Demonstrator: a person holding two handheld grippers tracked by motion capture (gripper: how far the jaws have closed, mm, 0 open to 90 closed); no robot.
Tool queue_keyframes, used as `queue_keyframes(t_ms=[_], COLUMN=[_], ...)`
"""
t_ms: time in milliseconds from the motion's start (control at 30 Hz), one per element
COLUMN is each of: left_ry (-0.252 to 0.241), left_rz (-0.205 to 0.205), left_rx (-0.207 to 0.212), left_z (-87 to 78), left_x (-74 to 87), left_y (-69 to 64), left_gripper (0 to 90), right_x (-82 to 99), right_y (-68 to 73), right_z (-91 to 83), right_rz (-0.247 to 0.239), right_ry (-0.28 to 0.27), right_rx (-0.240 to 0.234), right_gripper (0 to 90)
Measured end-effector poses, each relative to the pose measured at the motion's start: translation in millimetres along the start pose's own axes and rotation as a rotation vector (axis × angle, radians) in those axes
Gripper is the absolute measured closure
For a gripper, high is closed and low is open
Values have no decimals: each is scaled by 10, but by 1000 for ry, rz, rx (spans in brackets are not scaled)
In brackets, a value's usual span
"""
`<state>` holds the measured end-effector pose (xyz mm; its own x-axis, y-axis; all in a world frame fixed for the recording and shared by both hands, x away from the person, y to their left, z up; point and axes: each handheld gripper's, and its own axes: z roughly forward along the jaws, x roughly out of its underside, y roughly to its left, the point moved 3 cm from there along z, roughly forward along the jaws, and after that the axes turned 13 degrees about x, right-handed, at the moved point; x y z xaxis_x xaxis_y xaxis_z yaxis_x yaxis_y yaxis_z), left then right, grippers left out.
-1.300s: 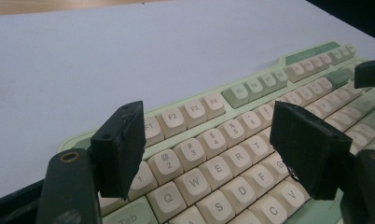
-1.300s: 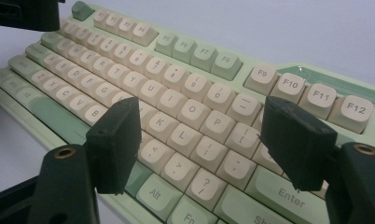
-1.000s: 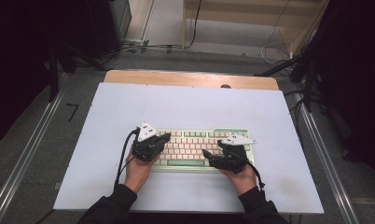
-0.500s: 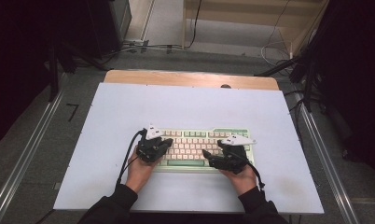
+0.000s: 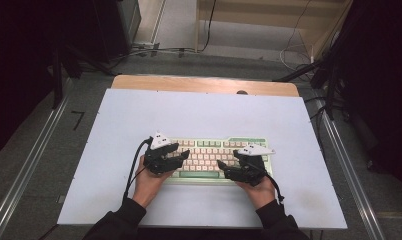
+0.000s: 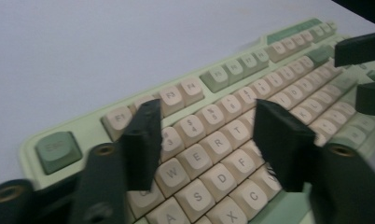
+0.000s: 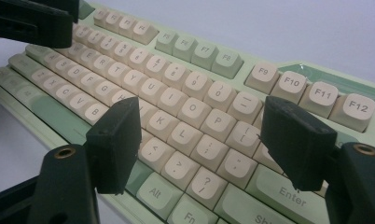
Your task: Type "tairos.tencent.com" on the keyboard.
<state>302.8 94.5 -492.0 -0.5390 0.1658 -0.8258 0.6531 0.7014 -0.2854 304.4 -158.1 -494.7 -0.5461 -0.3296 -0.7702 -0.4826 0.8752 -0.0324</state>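
Note:
A pale green keyboard [image 5: 214, 148] with cream keys lies on the white table top [image 5: 199, 115], near the front. My left gripper [image 5: 180, 156] hovers over its left half. In the left gripper view its jaws [image 6: 209, 140] have just been opening and stand apart above the letter keys, with nothing gripped between them. My right gripper [image 5: 224, 168] is over the right half. In the right gripper view it [image 7: 199, 135] is open above the keys around L and P. Each gripper's tips show at the edge of the other's view: the right gripper [image 6: 363, 70] and the left gripper [image 7: 36, 21].
The white table top has a wooden strip [image 5: 204, 84] along its far edge. Metal rails [image 5: 29, 165] run along both sides of the table. Cables [image 5: 299, 55] lie on the floor beyond. A black cable [image 5: 131, 172] trails from the left gripper.
The left gripper's jaws went from shut to open over the keyboard's left half, and the hand shifted slightly. The right gripper stayed where it was.

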Motion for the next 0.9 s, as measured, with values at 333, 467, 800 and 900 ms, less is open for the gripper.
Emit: queue_keyframes(t_ms=[333, 467, 800, 900], left_ry=[-64, -63, -75, -88], left_rz=[11, -13, -55, -81], left_rx=[-72, -83, -118, -121], left_z=[-129, -162, -230, -268], left_x=[52, 83, 128, 148], left_y=[48, 101, 187, 213], left_gripper=[322, 283, 282, 284], right_x=[-12, -26, -75, -101], right_y=[42, 72, 198, 264], right_z=[-7, -5, 20, 31], right_rz=[-11, -12, -34, -59], right_ry=[-5, -9, -20, -26], right_rx=[-5, -13, -48, -71], right_gripper=[293, 291, 472, 629])
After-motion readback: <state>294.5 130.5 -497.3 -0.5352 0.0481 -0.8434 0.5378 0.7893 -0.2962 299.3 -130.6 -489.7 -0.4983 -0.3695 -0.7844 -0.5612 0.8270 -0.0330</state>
